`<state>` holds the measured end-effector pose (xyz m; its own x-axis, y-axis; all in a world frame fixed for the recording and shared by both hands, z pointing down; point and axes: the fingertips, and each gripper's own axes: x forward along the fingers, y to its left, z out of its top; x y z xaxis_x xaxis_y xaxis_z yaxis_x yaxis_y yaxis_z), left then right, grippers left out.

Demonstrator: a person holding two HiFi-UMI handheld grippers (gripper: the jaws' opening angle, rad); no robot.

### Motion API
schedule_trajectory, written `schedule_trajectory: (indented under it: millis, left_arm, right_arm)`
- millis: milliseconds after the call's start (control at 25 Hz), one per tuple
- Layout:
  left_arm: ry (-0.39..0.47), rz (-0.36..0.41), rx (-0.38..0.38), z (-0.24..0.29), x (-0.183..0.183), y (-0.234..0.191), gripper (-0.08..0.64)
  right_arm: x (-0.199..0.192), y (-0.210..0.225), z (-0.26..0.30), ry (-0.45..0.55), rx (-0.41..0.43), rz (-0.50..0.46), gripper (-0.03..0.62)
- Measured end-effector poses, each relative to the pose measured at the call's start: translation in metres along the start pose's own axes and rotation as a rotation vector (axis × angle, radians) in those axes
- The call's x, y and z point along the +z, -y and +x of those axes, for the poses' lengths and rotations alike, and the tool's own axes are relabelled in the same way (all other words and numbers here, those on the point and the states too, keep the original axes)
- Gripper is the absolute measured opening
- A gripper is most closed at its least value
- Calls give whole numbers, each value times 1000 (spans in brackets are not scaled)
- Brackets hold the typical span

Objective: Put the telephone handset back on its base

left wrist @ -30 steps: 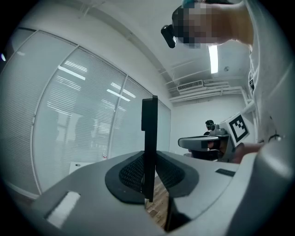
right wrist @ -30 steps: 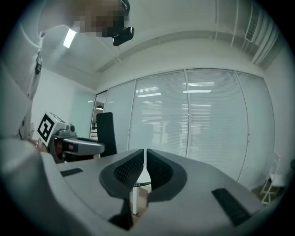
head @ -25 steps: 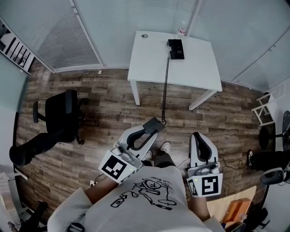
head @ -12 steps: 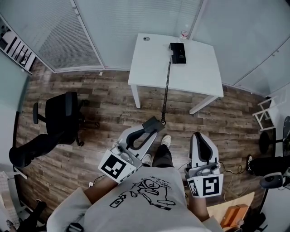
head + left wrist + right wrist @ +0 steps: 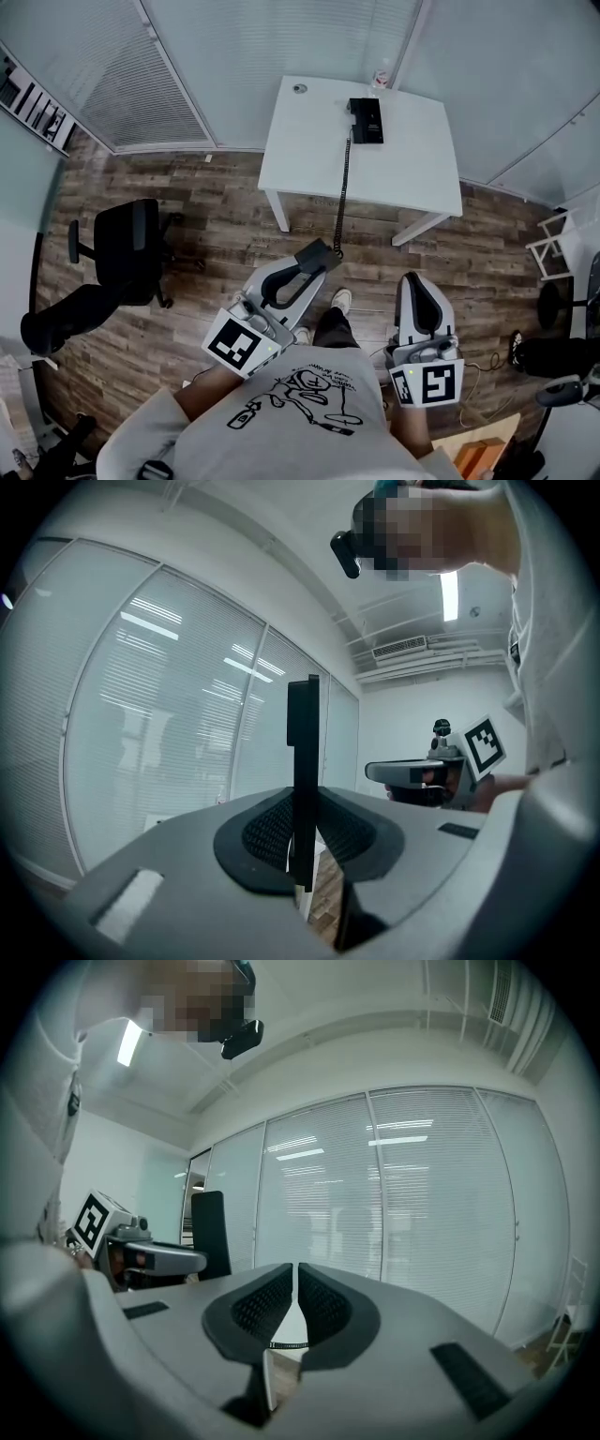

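Between left gripper (image 5: 310, 263) jaws, handset (image 5: 302, 761) upright, edge-on.

handset (image 5: 319, 251): mostly covered by the jaws of the left gripper (image 5: 306, 270) clamped on it; one end pokes out. Seen edge-on along those jaws, its foot is lost behind the pads.
phone base (image 5: 366, 120): too small to make out keys or cradle.
coiled cord (image 5: 343, 183): its lower end disappears behind the handset.
round thing (image 5: 299, 89) on the table (image 5: 309, 155): too small to name.
bottle-like thing (image 5: 379, 71): tiny and blurred, at the far table edge.
legs (image 5: 330, 328): mostly hidden under the person's torso (image 5: 300, 412); one shoe (image 5: 341, 301) shows.
orange box (image 5: 473, 457): cut by the bottom edge.
white frame (image 5: 555, 251): cut by the right edge.
shelf (image 5: 28, 98): cut by the left edge.
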<state>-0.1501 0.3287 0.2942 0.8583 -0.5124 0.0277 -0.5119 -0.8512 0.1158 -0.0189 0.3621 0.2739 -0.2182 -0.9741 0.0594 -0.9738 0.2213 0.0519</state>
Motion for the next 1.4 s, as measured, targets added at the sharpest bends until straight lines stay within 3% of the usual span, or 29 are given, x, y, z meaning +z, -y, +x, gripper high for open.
schedule_trajectory:
  millis: [960, 1400]
  left_arm:
    - [-28, 19, 5, 193, 7, -7, 67]
    - [-38, -5, 42, 248, 4, -10, 67]
  right_arm:
    - [-5, 185, 70, 17, 5, 26, 17]
    - [-14, 239, 87, 18, 22, 43, 17]
